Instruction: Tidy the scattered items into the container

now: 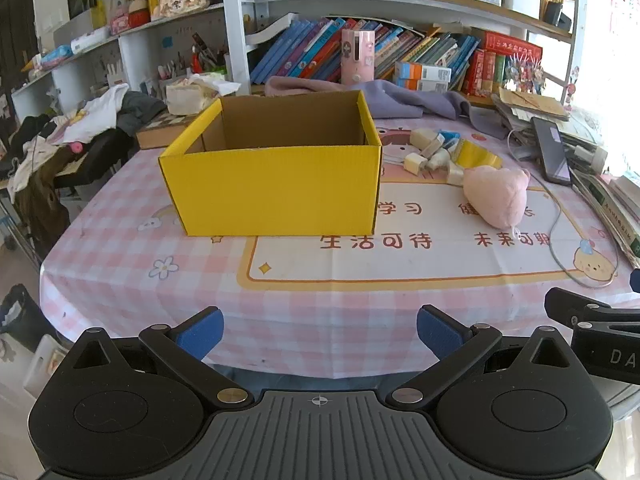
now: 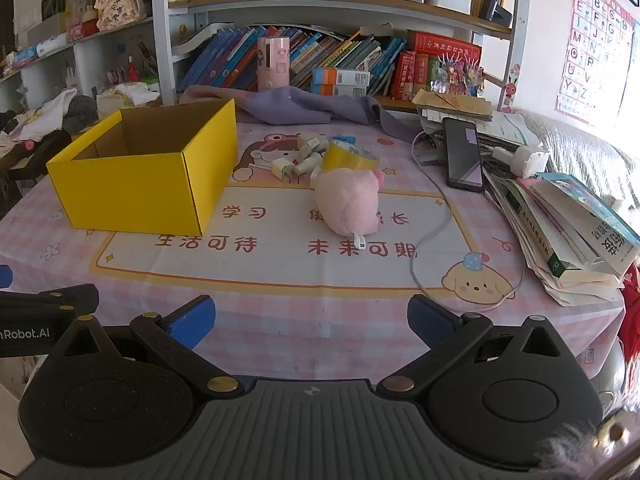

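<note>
Yellow box (image 1: pixel 276 188) upright and open-topped on left part of table (image 1: pixel 360 320), interior bare as far as visible. Pink plush toy (image 2: pixel 347 202) lying right of box, apart from it. Yellow tape roll (image 2: pixel 349 157) and cluster of small white plugs (image 2: pixel 298 160) just behind toy, close together. Black phone (image 2: pixel 463 152) farther right, white cable (image 2: pixel 428 248) trailing toward table edge. Stacked books (image 2: pixel 568 232) along right side. Left gripper (image 1: pixel 319 332) over near table edge, fingers (image 1: pixel 200 332) spread wide, holding nothing. Right gripper (image 2: pixel 311 320) likewise, fingers (image 2: pixel 432 320) wide apart, holding nothing.
</note>
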Demonstrator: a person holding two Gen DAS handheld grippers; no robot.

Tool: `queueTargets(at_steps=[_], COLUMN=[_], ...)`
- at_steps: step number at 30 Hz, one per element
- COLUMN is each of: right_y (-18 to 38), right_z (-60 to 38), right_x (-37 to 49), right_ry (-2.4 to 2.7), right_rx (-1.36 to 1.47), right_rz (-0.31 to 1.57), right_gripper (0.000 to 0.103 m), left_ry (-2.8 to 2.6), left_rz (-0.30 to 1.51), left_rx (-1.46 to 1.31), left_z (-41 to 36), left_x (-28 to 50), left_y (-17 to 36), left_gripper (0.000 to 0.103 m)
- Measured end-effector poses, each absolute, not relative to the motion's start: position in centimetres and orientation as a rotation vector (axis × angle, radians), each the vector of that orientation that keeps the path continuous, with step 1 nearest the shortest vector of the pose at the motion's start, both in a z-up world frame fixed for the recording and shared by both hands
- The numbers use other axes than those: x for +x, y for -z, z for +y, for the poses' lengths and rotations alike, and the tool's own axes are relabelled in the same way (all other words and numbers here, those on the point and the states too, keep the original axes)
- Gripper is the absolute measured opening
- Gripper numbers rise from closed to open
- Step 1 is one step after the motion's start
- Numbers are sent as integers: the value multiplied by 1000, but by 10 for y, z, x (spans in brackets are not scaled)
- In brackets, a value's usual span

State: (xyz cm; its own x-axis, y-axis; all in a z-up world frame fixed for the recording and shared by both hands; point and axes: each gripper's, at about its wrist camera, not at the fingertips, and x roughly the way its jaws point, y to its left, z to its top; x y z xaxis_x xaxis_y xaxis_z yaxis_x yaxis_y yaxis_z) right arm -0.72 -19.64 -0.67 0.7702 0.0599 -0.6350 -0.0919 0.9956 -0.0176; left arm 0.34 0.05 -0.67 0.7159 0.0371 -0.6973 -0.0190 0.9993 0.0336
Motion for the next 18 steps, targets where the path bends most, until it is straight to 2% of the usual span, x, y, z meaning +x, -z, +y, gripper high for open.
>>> queueTargets(at_steps=[18], right_y=[6], right_z=[-196], right_x=[-7], right_ry=[-84], right_rx=[-48], right_rz=[692], right_gripper=[103], left_ry=[-23], left_rz=[766], left_rx=[35], left_z=[0], left_x=[3], left_y=[7], left_gripper=[103])
